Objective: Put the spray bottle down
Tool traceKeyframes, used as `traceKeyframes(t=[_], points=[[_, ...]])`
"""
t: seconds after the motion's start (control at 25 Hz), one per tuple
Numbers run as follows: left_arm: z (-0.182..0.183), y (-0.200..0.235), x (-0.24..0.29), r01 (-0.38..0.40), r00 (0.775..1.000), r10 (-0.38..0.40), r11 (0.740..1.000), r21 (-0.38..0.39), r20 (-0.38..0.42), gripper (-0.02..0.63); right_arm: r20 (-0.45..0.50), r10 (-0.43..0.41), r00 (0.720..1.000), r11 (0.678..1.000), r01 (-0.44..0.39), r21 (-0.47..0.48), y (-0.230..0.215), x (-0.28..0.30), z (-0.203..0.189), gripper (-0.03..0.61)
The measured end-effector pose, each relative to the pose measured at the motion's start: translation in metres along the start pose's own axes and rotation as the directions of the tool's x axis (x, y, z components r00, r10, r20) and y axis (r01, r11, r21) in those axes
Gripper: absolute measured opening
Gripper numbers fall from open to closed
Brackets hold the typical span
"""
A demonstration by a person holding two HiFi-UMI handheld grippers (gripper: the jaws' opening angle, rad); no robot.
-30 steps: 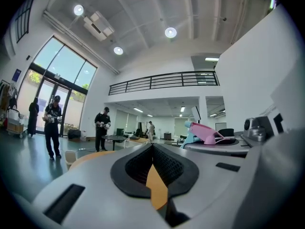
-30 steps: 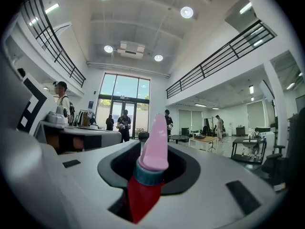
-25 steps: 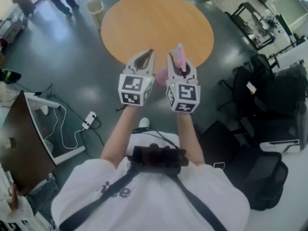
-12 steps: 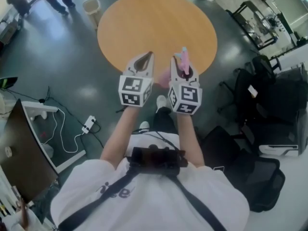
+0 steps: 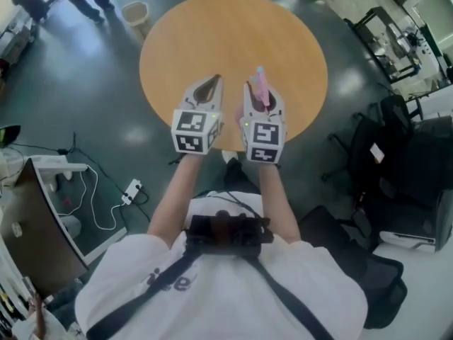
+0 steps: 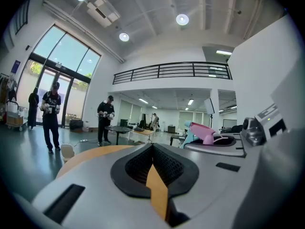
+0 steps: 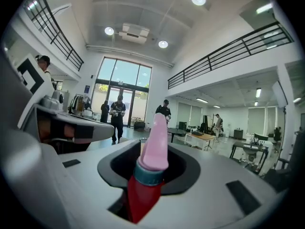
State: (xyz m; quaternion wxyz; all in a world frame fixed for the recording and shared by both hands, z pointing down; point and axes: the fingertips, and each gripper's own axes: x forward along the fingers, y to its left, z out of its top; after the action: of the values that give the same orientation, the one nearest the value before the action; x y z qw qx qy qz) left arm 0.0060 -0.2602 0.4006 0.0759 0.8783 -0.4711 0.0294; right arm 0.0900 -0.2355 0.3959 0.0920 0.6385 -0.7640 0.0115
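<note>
Both grippers have come forward from the floor side of the round wooden table (image 5: 233, 34) and now hang over its near part, side by side, the person standing at the rim; the right gripper (image 5: 259, 85) is pinched on the spray bottle (image 5: 261, 83), whose pink head and teal collar stick up past the tips and whose red body sits between the pads in the right gripper view; the left gripper (image 5: 214, 80) carries nothing, its tips pressed together just beside its partner.

By the look of it the task is at its approach: the bottle is over the table but still gripped, and no view shows its base touching the top; lowering it upright and letting go remain to be done.

Room is generous; the tabletop is bare, with open wood ahead and to both sides; the near rim lies under the gripper bodies, so a spot further in would likely be safer than one at the edge; a waste bin (image 5: 134, 11) stands on the floor beyond the far left rim, office chairs (image 5: 410, 147) crowd the right, a power strip (image 5: 131, 183) lies at the left, all well apart from the hands.
</note>
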Motion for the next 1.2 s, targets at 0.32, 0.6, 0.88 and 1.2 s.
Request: traceKeyframes(t=[0.32,0.6,0.88,1.2], points=[[0.002,0.011,0.072,0.011,0.998,-0.009,0.999,0.037,-0.056,0.011,-0.083,-0.009,0.997,1.000,0.011,0.025,-0.040,0.084,-0.025,0.135],[-0.034,0.035,0.116,0.000,0.988,0.002,1.000,0.012,-0.156,0.011,-0.192,-0.009,0.981,0.999,0.016,0.037,-0.059,0.138,-0.078,0.135],[-0.079,0.046,0.149,-0.013,0.965,-0.006,0.997,-0.072,-0.263,0.011,-0.239,-0.005,0.971,1.000,0.012,0.027,-0.080,0.182,-0.120,0.135],[-0.114,0.055,0.169,-0.035,0.944,-0.007,0.992,-0.122,-0.329,0.011,-0.196,0.036,0.980,0.999,-0.039,-0.010,-0.092,0.237,-0.128,0.135]])
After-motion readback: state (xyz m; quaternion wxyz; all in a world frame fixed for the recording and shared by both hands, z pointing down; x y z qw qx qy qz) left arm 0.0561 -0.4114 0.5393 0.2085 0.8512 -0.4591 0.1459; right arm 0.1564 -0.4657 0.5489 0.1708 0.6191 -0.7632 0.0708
